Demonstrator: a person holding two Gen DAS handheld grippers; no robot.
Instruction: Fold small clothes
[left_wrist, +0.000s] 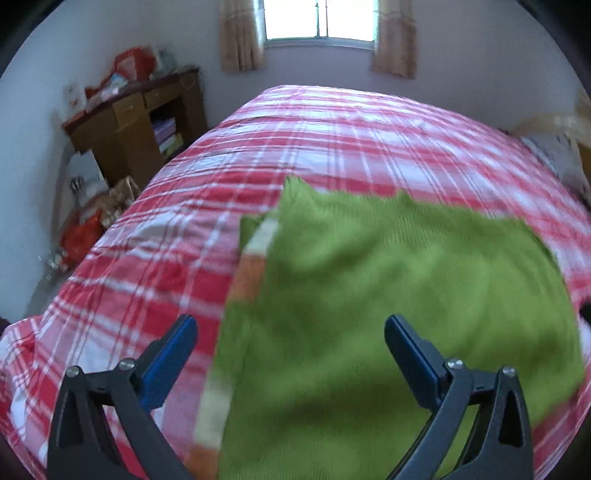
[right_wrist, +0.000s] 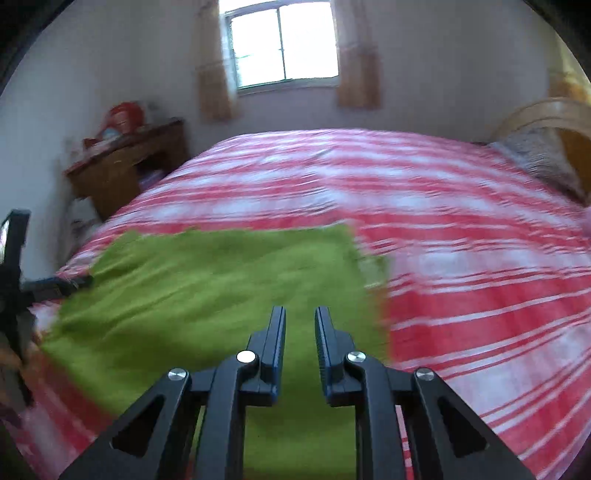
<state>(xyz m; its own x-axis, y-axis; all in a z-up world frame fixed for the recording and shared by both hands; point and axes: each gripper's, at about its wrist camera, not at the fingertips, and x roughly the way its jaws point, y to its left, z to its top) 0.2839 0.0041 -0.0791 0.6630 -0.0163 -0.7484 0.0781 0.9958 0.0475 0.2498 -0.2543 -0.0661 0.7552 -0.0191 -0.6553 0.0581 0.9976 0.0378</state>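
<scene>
A green knitted garment (left_wrist: 388, 295) with orange and white stripes along its left edge lies flat on the red-and-white plaid bedspread (left_wrist: 332, 140). My left gripper (left_wrist: 291, 322) hovers over the garment's near left part, jaws open wide and holding nothing. In the right wrist view the same garment (right_wrist: 221, 280) spreads to the left and centre. My right gripper (right_wrist: 300, 312) sits above its near right part, jaws open by a narrow gap with nothing between them. A dark gripper part (right_wrist: 62, 283) shows at the garment's left edge.
A wooden desk (left_wrist: 136, 122) piled with bags stands left of the bed, with more bags on the floor (left_wrist: 85, 236) beside it. A curtained window (right_wrist: 284, 44) is in the far wall. A pillow (right_wrist: 539, 162) and headboard (right_wrist: 554, 118) are at the right.
</scene>
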